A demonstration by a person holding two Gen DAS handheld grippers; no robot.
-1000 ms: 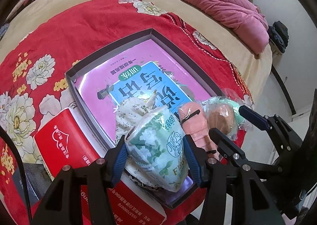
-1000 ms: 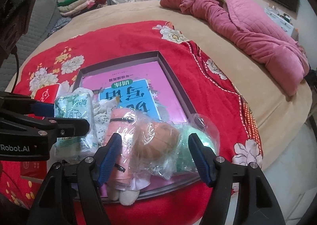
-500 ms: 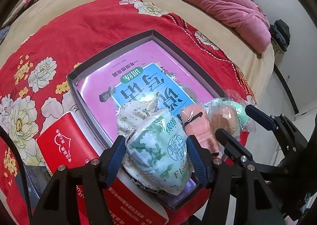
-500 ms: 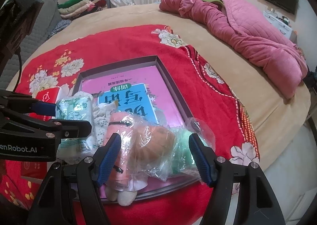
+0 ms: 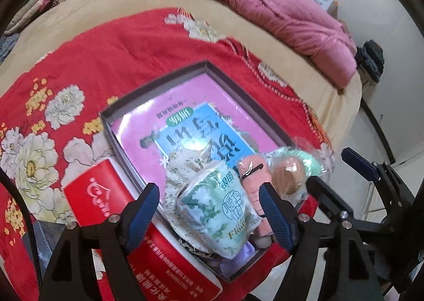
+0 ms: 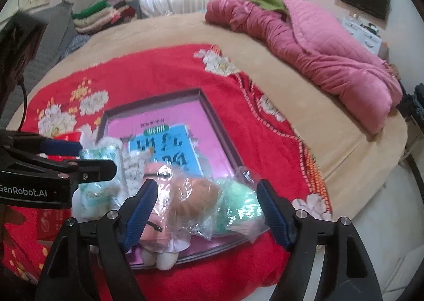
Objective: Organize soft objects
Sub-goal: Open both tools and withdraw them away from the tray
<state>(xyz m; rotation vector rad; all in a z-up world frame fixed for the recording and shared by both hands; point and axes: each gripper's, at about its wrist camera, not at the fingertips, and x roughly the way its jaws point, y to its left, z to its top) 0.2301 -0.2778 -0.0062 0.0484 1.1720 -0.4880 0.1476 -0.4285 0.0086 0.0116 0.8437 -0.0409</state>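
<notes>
At the far left, a red box with white lettering lies on the red flowered blanket, touching the near-left wall of a shallow dark tray.

A pink and blue book covers the tray's floor, and the soft things sit bunched at its near end.

The left hand-held gripper hangs over that corner with its jaws opening. Between them stands a soft tissue pack in green and white flower-print wrap, with a clear gap on each side, so the blue pads do not press it. The pack rests on a pale speckled cloth inside the tray.

Just right of it lies a pink plush doll with a thin black strap, its cream feet poking over the tray's near rim.

Against the doll is a crinkled clear plastic bag holding a round brown plush piece and a mint-green one.

The right hand-held gripper straddles the doll and bag, its jaws also opening wide. The left pad looks close to the doll, but I cannot tell if it touches; the right pad stands clear of the bag.

Farther right, a pink quilt is heaped on the tan bed.
</notes>
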